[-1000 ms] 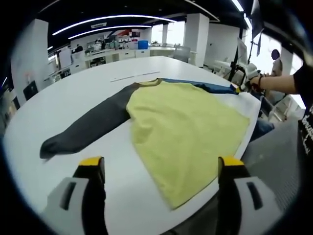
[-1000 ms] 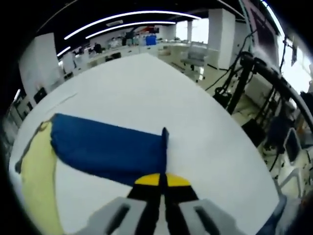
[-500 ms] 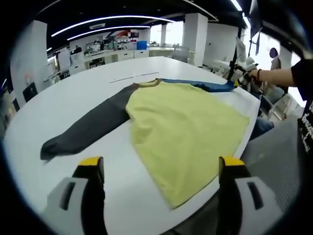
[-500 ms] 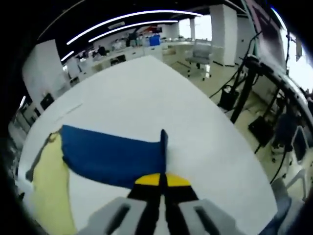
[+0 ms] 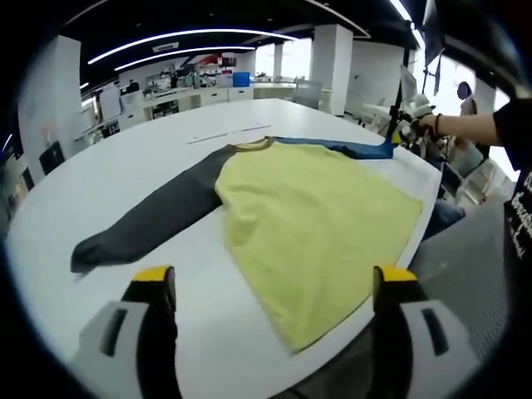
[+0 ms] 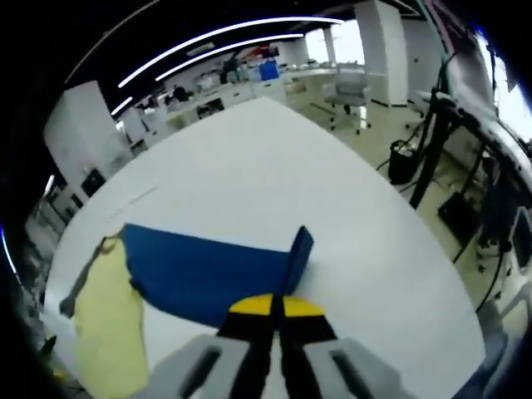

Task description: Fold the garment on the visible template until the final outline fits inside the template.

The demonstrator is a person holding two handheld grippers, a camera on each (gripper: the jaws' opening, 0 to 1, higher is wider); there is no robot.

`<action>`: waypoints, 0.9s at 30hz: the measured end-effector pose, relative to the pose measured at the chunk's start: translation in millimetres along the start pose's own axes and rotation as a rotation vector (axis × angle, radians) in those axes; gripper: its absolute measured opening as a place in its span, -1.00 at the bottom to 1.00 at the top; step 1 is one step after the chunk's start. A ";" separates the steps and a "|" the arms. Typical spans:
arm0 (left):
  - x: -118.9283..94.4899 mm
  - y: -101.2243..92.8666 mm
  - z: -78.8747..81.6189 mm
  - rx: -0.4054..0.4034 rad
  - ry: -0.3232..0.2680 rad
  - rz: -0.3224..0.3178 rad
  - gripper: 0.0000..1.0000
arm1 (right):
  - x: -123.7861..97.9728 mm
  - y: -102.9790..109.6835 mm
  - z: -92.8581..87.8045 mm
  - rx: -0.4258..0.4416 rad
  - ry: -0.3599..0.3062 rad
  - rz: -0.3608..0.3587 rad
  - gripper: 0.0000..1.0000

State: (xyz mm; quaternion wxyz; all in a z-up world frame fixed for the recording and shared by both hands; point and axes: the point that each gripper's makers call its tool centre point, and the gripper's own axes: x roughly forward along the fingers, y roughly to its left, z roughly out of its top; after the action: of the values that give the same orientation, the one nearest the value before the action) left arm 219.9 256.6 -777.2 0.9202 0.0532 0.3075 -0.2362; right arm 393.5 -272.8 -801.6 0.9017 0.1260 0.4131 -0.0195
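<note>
A shirt lies spread on the white table (image 5: 166, 141). Its body is yellow (image 5: 316, 216), one sleeve is dark grey (image 5: 154, 216) and the other is blue (image 5: 353, 148). In the left gripper view my left gripper (image 5: 274, 291) is open above the table's near edge, short of the shirt's hem, with nothing between its jaws. At the far right of that view my right gripper (image 5: 397, 131) lifts the blue sleeve's end. In the right gripper view the right gripper (image 6: 277, 309) is shut on the cuff of the blue sleeve (image 6: 208, 270), and the cuff stands up folded.
Two thin tape lines (image 5: 229, 133) lie on the table beyond the collar. The table edge runs close along the shirt's right side. An office chair (image 6: 349, 87) and black stands (image 6: 436, 141) stand past the table. Desks fill the background.
The right gripper has lifted the blue sleeve's cuff a little higher and drawn it inward, so the cuff bends over. The left gripper stays still.
</note>
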 end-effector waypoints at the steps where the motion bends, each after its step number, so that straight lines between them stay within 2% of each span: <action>1: -0.2 -0.1 0.0 -0.001 0.000 0.000 0.92 | -0.2 1.3 0.4 -0.002 0.001 0.001 -1.00; 19: -4.1 3.3 3.4 -0.005 -0.016 0.006 0.94 | 6.8 54.8 28.9 -0.126 0.022 0.095 -1.00; 27: -5.4 4.1 3.1 -0.008 -0.019 0.012 0.95 | 11.7 88.0 37.8 -0.196 0.029 0.135 -1.00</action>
State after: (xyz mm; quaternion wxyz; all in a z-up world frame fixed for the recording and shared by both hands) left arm 219.7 261.7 -771.6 0.9247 0.0492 0.2993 -0.2300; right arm 441.5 -196.1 -768.1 0.9030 0.0652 0.4164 0.0836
